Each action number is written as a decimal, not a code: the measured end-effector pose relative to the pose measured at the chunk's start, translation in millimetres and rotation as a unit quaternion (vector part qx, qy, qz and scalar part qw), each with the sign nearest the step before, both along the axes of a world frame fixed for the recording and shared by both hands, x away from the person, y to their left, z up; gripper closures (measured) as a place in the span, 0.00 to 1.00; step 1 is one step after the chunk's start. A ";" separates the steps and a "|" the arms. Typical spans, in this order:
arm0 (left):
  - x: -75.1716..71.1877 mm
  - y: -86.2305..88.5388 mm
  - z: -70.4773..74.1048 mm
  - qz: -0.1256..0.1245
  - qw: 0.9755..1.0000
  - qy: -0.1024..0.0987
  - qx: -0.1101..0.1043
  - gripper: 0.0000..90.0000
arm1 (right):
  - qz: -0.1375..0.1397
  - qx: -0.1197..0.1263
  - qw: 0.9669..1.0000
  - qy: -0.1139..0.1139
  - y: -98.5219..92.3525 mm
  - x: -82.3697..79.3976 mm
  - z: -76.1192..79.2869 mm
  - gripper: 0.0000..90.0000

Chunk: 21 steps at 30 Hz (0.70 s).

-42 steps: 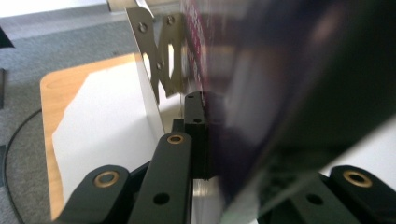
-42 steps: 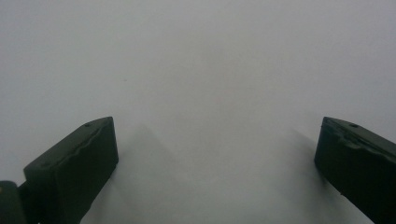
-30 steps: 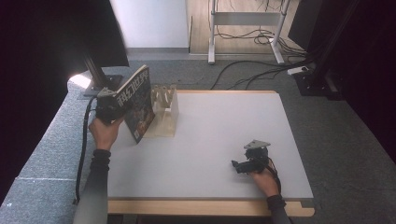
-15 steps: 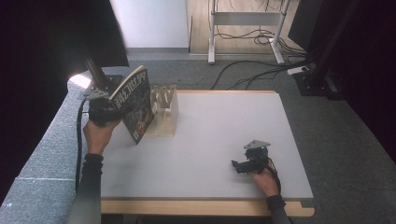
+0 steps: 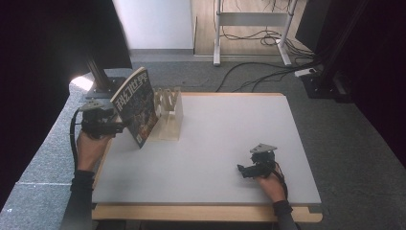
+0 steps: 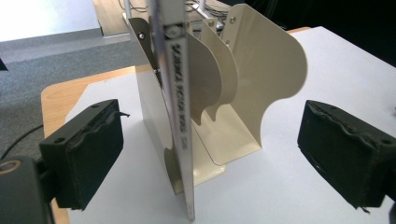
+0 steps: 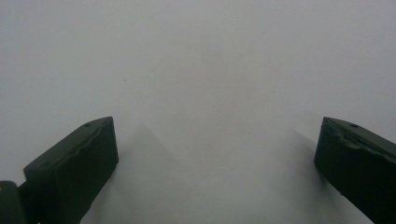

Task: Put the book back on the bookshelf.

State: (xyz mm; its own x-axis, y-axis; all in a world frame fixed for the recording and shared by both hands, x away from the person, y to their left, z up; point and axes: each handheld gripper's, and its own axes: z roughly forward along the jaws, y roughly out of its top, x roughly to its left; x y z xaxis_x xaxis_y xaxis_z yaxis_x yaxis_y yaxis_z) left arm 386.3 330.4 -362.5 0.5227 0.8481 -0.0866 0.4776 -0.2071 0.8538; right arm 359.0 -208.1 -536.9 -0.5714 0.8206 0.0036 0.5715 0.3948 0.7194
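Between your left claw's (image 6: 205, 154) just-opened jaws, touching neither pad, the magazine (image 6: 175, 93) stands on edge against the cream file rack (image 6: 261, 84). Risk: it tips if you brush it withdrawing. Right claw (image 7: 215, 158) gapes, empty, on the table (image 5: 225, 143).

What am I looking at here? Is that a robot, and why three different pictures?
No robot: a person holds a two-jaw gripper in each hand. One camera looks down from above; the other two ride on the grippers and look along their black jaws. On the white table stands a cream metal book rack, with a magazine upright against it. The left gripper has just been opening; the magazine's edge stands between its jaws, untouched. The right gripper rests open on the table, holding nothing.
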 end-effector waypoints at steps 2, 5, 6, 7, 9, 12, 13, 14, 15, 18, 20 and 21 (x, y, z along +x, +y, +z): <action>-6.1 -0.2 0.5 -0.003 1.000 -0.001 -0.001 0.05 | 0.000 0.000 1.000 0.000 0.0 0.0 0.0 0.00; -15.6 -1.6 1.2 -0.007 1.000 -0.006 0.008 0.01 | 0.000 0.000 1.000 0.000 0.1 0.0 0.1 0.00; -18.8 -2.2 1.3 -0.008 1.000 -0.007 0.010 0.00 | 0.000 0.000 1.000 0.000 0.1 0.0 0.1 0.00; -21.9 -2.8 1.3 -0.009 1.000 -0.008 0.013 0.00 | 0.000 0.000 1.000 0.000 0.1 0.0 0.1 0.00; -28.0 -4.3 1.1 -0.012 1.000 -0.011 0.014 0.00 | -0.001 -0.001 1.000 0.000 0.1 0.0 0.1 0.00; -36.1 -7.2 0.7 -0.020 1.000 -0.014 0.012 0.00 | 0.000 0.000 1.000 0.000 0.1 0.1 0.1 0.00; -38.6 -8.6 0.5 -0.023 1.000 -0.016 0.013 0.00 | 0.000 0.000 1.000 0.000 0.2 0.0 0.2 0.00; -40.9 -10.2 0.2 -0.027 0.999 -0.017 0.016 0.00 | 0.000 -0.001 1.000 -0.001 0.2 0.0 0.1 0.00; -43.0 -12.2 -0.3 -0.031 0.999 -0.017 0.020 0.00 | 0.000 -0.001 1.000 -0.001 0.2 -0.1 0.2 0.00; -49.2 -18.2 -2.1 -0.041 0.999 -0.018 0.024 0.00 | 0.000 -0.001 1.000 -0.001 0.1 0.0 0.2 0.00; -52.7 -22.3 -3.4 -0.050 0.998 -0.018 0.023 0.00 | 0.000 -0.001 1.000 -0.001 0.1 0.0 0.1 0.00; -54.0 -24.5 -4.3 -0.054 0.998 -0.017 0.024 0.00 | 0.000 -0.001 1.000 -0.001 0.1 0.0 0.1 0.00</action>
State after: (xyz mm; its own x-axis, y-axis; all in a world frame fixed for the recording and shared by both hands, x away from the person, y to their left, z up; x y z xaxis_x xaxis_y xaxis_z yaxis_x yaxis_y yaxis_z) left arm 332.3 305.9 -366.8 0.6136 0.7892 -0.0271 0.4210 -0.2979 0.8567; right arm 359.0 -208.0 -536.7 -0.5717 0.8205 0.0020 0.5705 0.3958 0.7196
